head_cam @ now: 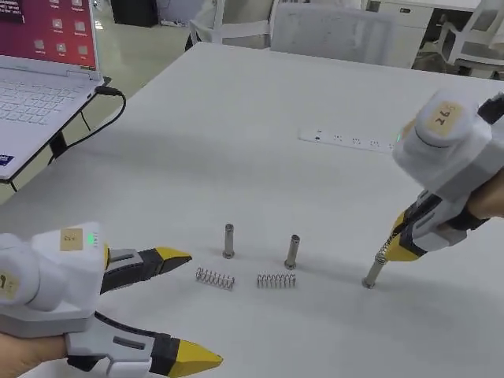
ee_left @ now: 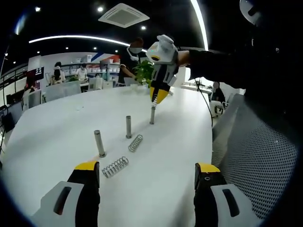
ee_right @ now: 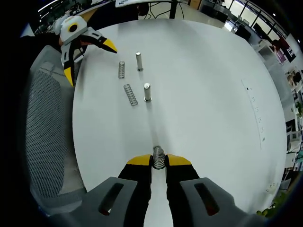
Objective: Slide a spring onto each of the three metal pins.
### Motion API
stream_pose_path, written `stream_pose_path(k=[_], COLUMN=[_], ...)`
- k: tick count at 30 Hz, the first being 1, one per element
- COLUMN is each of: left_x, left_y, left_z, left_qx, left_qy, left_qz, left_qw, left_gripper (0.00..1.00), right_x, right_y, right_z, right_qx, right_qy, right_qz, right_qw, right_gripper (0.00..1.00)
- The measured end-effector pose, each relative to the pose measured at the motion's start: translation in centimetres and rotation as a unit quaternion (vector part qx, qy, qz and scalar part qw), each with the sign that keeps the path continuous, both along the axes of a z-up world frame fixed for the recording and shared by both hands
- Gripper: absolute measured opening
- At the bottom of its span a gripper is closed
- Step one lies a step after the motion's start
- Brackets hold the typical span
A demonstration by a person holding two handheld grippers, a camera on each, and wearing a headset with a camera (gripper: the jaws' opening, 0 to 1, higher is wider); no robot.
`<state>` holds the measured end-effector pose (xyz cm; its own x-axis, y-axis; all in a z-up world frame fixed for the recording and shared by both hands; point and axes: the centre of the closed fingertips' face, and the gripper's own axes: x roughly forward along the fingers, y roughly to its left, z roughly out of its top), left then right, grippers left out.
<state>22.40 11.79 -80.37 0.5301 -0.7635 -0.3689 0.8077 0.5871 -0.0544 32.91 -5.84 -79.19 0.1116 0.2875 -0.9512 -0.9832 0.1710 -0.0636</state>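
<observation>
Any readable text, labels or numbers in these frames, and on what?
"26", seemingly handwritten: sticker on the right hand-held gripper.
Label on the left hand-held gripper: too blurred to read.
Laptop screen: icon captions too small to read.

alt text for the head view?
The right gripper holds a spring at the top of the rightmost metal pin on a white table. Two loose springs lie by the other two pins; the open left gripper hovers lower left, a laptop upper left.

Head view looks down over the table, gripper views face each other across it, all sharing the middle pin.
</observation>
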Motion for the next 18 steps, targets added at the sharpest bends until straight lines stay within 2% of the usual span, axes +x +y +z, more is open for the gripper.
stream_pose_path(k=[14, 18], left_x=[0.0, 0.1], left_y=[-0.1, -0.1], left_z=[-0.1, 0.0], left_qx=[-0.001, -0.002], left_qy=[0.002, 0.002], left_qz=[-0.001, 0.000], left_qw=[1.0000, 1.0000], left_gripper=[0.78, 0.78], right_x=[-0.2, -0.3], right_y=[0.4, 0.4], right_z=[-3.1, -3.9], right_qx=[-0.009, -0.014], right_qy=[0.024, 0.023], right_qz=[-0.004, -0.003], right_qw=[0.9997, 0.9996], right_gripper=[0.09, 0.09])
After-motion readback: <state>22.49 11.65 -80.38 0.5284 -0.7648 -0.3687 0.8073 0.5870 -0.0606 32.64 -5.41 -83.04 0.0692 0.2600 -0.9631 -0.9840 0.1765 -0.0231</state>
